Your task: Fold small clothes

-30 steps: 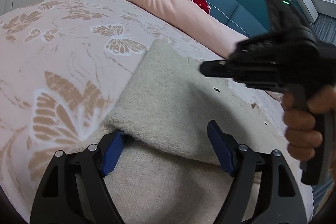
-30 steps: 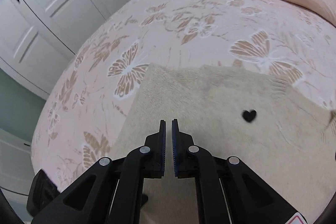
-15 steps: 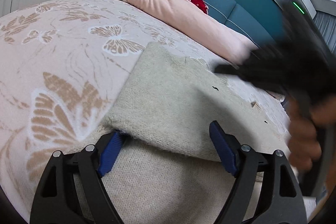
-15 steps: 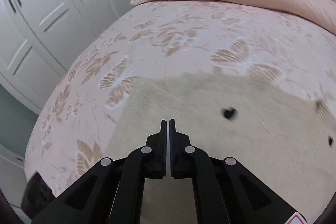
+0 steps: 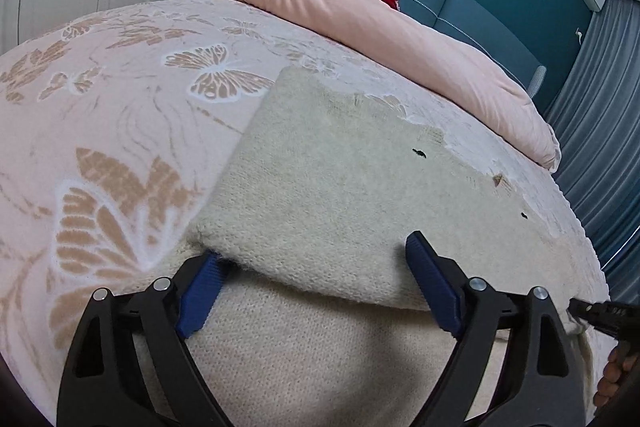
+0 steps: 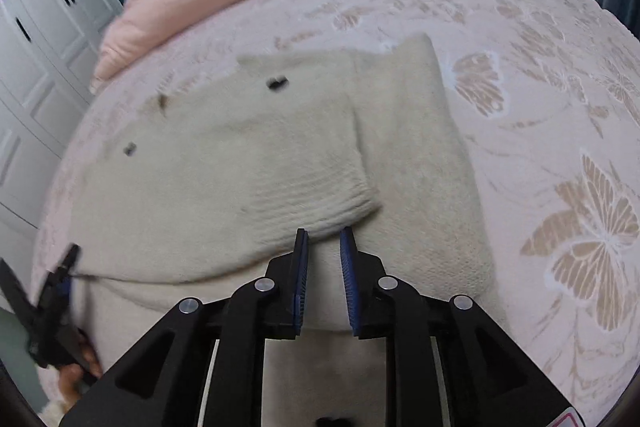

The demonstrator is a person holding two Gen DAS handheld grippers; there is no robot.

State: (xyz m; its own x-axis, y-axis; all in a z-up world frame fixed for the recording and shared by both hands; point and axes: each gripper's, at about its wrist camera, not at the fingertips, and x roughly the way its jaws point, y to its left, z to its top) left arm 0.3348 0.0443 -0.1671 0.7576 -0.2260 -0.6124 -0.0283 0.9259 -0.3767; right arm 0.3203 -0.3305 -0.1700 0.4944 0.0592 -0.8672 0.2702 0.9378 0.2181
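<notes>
**Folding under way: one flap over, more to do**

Lying flat on the bed (image 5: 120,75), the cream knit (image 5: 320,179) sits straight ahead of both pairs of fingers. One flap is already turned over the body of the garment; its folded edge runs just ahead of the left gripper (image 5: 316,291), whose blue fingers (image 5: 434,291) are spread wide and opening further, one on each side of that edge, pinching nothing. The right gripper (image 6: 324,279) points down at the ribbed end of the flap; its fingers (image 6: 349,279) stand only narrowly apart and are opening, with the knit beneath the gap but no cloth caught between them.

By my reading, the first fold is laid and let go. A strip of the garment past the right fingers is still single-layered, so at least one more fold looks to be left, plus any final tidying.

Which garment this is I cannot tell: small dark marks dot it, but blur in the right view smears them. The near part of the knit is cut off behind both grippers. A pink quilt (image 5: 360,19) lies well beyond.
</notes>
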